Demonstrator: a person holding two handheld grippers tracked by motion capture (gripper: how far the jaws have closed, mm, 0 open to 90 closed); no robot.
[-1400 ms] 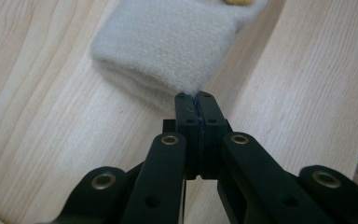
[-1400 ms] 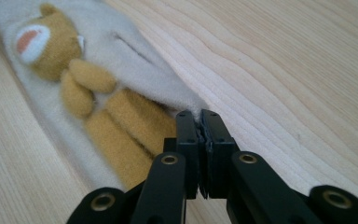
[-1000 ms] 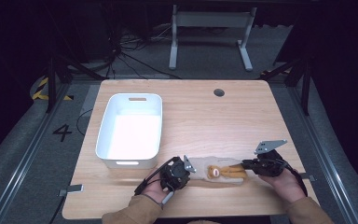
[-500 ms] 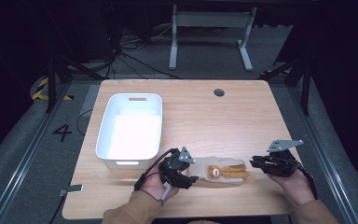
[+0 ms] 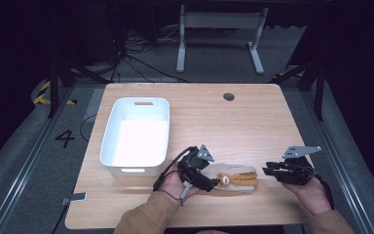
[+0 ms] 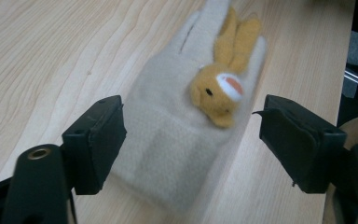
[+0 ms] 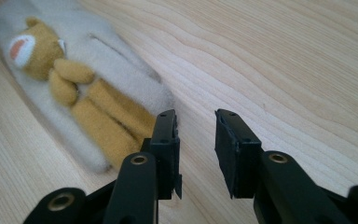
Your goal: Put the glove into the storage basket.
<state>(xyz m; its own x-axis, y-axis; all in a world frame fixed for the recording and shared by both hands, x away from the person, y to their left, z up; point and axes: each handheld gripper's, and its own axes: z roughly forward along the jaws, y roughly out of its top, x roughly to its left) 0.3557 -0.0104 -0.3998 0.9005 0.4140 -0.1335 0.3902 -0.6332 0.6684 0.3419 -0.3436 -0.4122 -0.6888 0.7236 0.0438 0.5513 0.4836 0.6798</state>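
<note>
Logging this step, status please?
Left gripper open, straddling the mitten. Right gripper open, off its end. White bin beside; nothing blocking.

The left gripper (image 5: 205, 179) sits low at the table's near edge, held in the left hand (image 5: 173, 184), its jaws spread wide. The right gripper (image 5: 271, 169), gripped by the right hand (image 5: 310, 192), points leftward, its jaws parted by a narrow gap.
</note>
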